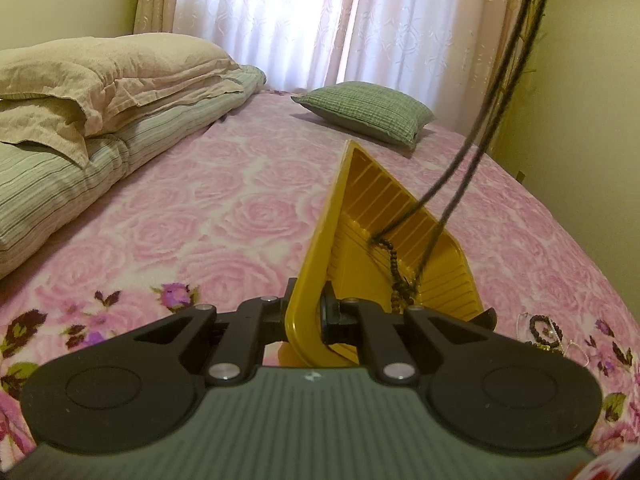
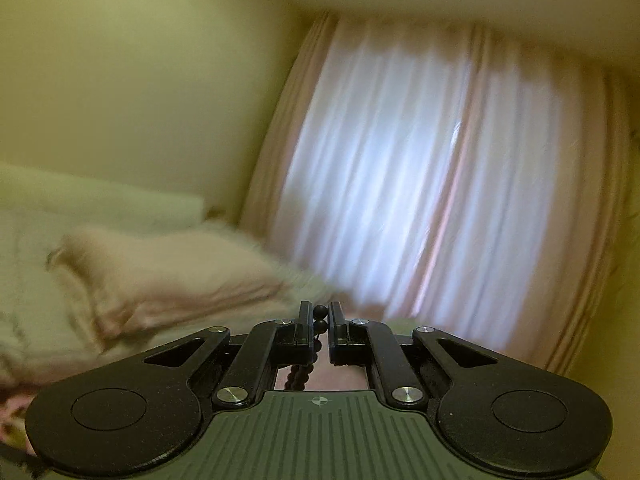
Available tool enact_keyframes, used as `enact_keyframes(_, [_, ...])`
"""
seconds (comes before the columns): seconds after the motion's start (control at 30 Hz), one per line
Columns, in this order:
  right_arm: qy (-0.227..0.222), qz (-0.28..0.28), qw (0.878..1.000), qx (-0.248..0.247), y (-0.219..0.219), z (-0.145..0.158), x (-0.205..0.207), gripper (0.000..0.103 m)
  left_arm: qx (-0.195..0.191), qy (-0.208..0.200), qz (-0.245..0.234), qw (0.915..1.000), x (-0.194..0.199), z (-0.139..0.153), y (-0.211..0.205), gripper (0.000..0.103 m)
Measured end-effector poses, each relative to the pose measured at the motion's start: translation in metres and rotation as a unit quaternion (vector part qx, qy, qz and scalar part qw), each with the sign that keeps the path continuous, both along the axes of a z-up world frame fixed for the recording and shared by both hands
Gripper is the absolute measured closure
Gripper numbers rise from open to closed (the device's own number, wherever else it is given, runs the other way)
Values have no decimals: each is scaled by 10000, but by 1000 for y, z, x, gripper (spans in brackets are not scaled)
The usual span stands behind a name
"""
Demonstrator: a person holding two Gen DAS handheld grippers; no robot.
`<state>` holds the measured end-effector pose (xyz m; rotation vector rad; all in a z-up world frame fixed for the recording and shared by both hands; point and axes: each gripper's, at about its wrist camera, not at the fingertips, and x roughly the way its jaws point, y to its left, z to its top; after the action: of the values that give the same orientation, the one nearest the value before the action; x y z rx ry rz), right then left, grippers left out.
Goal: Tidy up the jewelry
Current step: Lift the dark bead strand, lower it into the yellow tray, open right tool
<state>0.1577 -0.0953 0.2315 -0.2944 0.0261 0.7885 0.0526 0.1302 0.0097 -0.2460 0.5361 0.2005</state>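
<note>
A yellow ribbed plastic tray (image 1: 372, 208) is tipped up on the pink bed, and my left gripper (image 1: 308, 312) is shut on its near rim. A long dark bead necklace (image 1: 480, 132) hangs down from the upper right, its lower end (image 1: 394, 264) lying coiled inside the tray. In the right wrist view, my right gripper (image 2: 320, 312) is shut on the dark beads (image 2: 320, 309), and more beads trail down between the fingers. That view is blurred and shows neither the tray nor the bed surface. A small bracelet and other jewelry (image 1: 546, 330) lie on the blanket to the right of the tray.
A pink rose-patterned blanket (image 1: 220, 208) covers the bed. Folded bedding with a beige pillow (image 1: 100, 92) is stacked at the left. A green checked pillow (image 1: 368, 110) lies at the far end, under the curtained window (image 1: 300, 20). A yellow wall (image 1: 580, 100) borders the bed's right edge.
</note>
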Motion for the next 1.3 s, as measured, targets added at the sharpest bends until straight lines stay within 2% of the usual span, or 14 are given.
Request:
enact_keyframes(0.2, [876,440,9937,-546,17,-42,12,96,9,11,-17,10000,0,0,1,95])
enact_keyframes(0.47, [1763,745,9753,-1104,34,-103,21,96,23,15,-4,10000,1,0,0,95])
enact_keyframes(0.73, [2238,933,9615,-1292,38,-137,27,96,10,27,-3,10000,1,0,0,95])
enact_keyframes(1.0, [2513,1199,9508,-1361,28,-147,36,95,-24,37,11,10000,1,-1,2,96])
enact_keyframes(1.07, [2508,1144,9522,-1319,24,-147,38,80,-23,37,13,10000,1,-1,2,96])
enact_keyframes(1.1, [2510,1107,9531,-1281,21,-147,39,60,-20,43,14,10000,1,-1,2,95])
enact_keyframes(1.13, [2494,1057,9550,-1209,17,-146,41,51,-18,44,16,10000,1,-2,2,96])
enact_keyframes(1.3, [2395,806,9636,-868,-23,-141,41,50,-18,43,16,10000,1,-2,2,96])
